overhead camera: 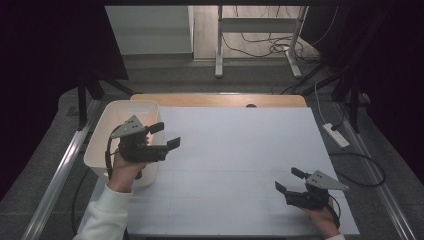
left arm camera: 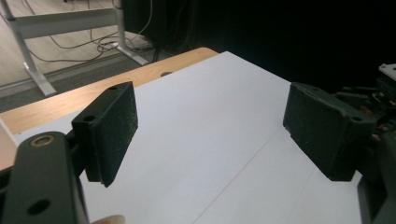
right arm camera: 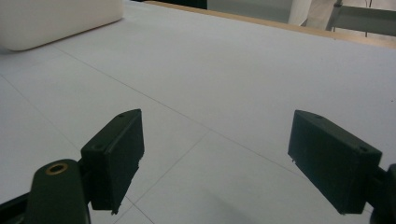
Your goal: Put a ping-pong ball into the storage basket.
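Note:
My left gripper [overhead camera: 165, 135] hangs over the right rim of a white tub [overhead camera: 107, 125] at the table's left side, jaws pointing right. It is open with nothing between its pads [left arm camera: 116, 130]. My right gripper [overhead camera: 286, 181] rests low near the front right of the white table sheet [overhead camera: 235, 155], pointing left. Its jaws stand wide apart and empty, its pads [right arm camera: 119, 154] over bare sheet. In the right gripper view the tub [right arm camera: 56, 21] sits at the far upper left.
A wooden table edge [overhead camera: 215, 100] runs along the back of the sheet. Behind it stand a white desk frame [overhead camera: 257, 35] and loose cables [overhead camera: 260, 47] on the floor. A white power strip [overhead camera: 336, 135] lies off the table's right side. Metal rails flank both sides.

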### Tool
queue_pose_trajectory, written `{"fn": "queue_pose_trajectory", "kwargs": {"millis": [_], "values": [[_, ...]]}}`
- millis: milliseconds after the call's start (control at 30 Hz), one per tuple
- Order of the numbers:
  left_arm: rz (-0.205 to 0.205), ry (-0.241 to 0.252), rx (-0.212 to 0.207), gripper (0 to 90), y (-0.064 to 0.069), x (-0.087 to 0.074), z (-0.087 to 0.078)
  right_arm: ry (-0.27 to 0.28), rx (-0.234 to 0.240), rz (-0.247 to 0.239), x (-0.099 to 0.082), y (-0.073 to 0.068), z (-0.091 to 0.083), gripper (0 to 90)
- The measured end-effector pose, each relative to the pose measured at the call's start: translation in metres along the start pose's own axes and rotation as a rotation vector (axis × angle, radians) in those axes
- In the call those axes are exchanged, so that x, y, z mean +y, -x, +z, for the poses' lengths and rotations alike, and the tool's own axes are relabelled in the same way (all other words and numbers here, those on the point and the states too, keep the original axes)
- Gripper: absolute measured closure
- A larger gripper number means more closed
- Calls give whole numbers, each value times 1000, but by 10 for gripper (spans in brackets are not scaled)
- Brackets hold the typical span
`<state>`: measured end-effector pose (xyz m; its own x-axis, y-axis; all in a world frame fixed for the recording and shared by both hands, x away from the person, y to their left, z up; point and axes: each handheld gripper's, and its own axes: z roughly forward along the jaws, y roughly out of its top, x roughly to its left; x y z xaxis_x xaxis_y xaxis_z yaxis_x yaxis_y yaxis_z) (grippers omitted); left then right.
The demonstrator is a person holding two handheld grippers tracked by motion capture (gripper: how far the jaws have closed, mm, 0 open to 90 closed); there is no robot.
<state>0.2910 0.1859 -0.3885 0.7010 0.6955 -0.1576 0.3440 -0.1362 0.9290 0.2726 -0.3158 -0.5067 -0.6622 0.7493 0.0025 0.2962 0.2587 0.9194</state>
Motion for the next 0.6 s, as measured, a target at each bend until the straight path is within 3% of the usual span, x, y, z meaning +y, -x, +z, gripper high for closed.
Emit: {"fn": "queue_pose_trajectory", "kwargs": {"millis": [267,600], "values": [[-2,-13,-51,189,11,-11,4,-5,-6,1,-1,0,-1,188],[25,-43,-81,188,26,-27,10,-3,0,3,0,-2,0,187]]}}
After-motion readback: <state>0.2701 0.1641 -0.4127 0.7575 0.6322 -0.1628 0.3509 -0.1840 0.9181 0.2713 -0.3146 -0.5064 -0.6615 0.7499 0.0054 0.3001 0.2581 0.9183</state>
